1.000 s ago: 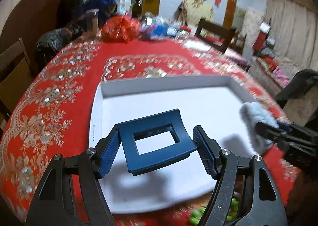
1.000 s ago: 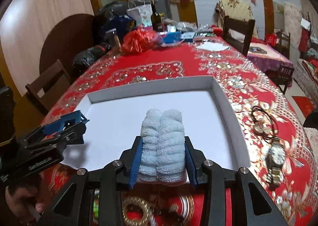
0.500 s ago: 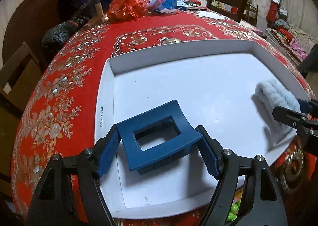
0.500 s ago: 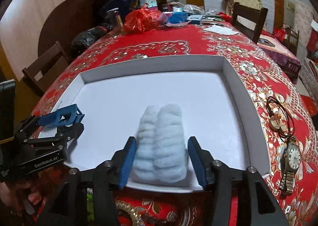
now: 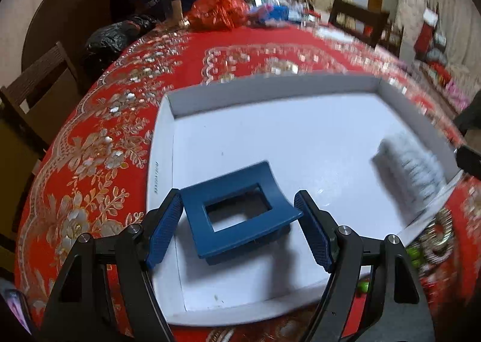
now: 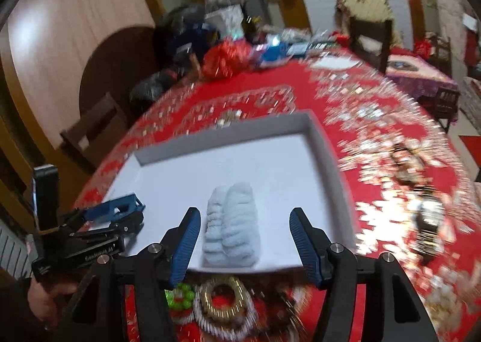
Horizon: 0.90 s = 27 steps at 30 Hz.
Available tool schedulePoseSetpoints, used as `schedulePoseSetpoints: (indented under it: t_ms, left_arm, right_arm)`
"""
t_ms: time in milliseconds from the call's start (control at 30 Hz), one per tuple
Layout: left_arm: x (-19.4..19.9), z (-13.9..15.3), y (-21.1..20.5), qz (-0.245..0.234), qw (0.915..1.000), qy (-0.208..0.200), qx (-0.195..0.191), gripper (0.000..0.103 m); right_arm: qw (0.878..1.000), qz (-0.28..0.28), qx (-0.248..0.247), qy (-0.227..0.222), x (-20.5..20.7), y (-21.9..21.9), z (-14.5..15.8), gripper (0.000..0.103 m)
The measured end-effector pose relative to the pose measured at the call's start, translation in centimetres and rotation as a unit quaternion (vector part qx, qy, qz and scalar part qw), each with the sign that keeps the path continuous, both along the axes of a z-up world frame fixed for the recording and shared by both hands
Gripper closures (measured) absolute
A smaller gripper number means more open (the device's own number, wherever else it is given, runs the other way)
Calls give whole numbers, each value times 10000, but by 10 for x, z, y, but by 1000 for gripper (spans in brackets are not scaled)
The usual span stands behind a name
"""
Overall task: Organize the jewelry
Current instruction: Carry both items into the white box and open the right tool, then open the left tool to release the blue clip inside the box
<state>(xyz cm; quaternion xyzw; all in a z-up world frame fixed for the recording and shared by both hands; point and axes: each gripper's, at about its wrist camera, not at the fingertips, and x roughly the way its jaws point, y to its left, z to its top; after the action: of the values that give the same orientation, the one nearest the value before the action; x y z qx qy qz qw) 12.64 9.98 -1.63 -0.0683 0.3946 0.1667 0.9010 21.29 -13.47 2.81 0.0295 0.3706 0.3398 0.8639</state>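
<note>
Bracelets of gold and green beads lie on the table, probably just below the wide-open right hand-held gripper, nearer it than the wide-open left hand-held gripper flanking the blue rectangular plastic hair claw.

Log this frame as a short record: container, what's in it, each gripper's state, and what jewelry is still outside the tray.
container: white tray on the red tablecloth
in tray, left part: blue hair claw
in tray, right part: light blue fuzzy scrunchie
left gripper: open, fingers astride the claw, not clamping
right gripper: open, scrunchie lying free between the fingers
outside, near edge: gold bangle, green bead piece
outside, right of tray: wristwatch, blurred
image quality: motion blur in both views
</note>
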Motion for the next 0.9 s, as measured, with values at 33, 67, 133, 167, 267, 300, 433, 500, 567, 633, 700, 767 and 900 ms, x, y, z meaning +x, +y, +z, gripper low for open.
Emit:
schedulePoseSetpoints:
  t_ms: [33,67,133,167,267,300,433,500,567,633,700,767,900]
  left_arm:
    - [-3,6,-2,-22,9999,-100,-40,26]
    - [-7,11,-5,-60,9998,-191,-49,25]
    - [-15,20,-15,-214,9992,-347,-51,23]
    - [-19,24,-21,-298,9987,-407,-55,23]
    - [-37,33,-39,-544,9968,-576,-89,23]
    - [-45,36,-46,-627,9959,-640,-111,23]
    - [-66,32,-62,-895,9927,-694,-411,23]
    - [-66,25,-70,-1033,9916,-576,-524,23]
    - [-64,21,-75,-1098,9912,-522,-520,28]
    - [-63,17,-77,-1142,9905,-464,-605,30]
    - [-63,15,-78,-1206,9894,-460,-663,31]
    - [-60,12,-81,-1306,9878,-405,-750,31]
    - [-51,6,-86,-1434,9858,-323,-807,31]
  right_arm:
    - [10000,-44,39,-72,-6,-8,4,44]
    - [9999,-102,50,-118,-12,-15,7,44]
    - [9997,-163,12,-168,-26,-29,7,44]
    - [9998,-142,-37,-165,-32,-32,4,44]
    - [9996,102,-218,-131,-47,-33,-9,60]
    - [9992,185,-302,-177,-52,-29,-14,61]
    - [9980,410,-385,-295,-60,-17,-21,69]
    - [9975,463,-448,-303,-58,-10,-24,72]
    - [9967,416,-623,-302,-54,-4,-29,73]
    - [9965,444,-679,-195,-49,0,-34,76]
    - [9961,436,-730,-220,-47,3,-35,78]
    - [9957,481,-765,-200,-44,6,-35,80]
    - [9939,595,-914,-147,-42,15,-39,87]
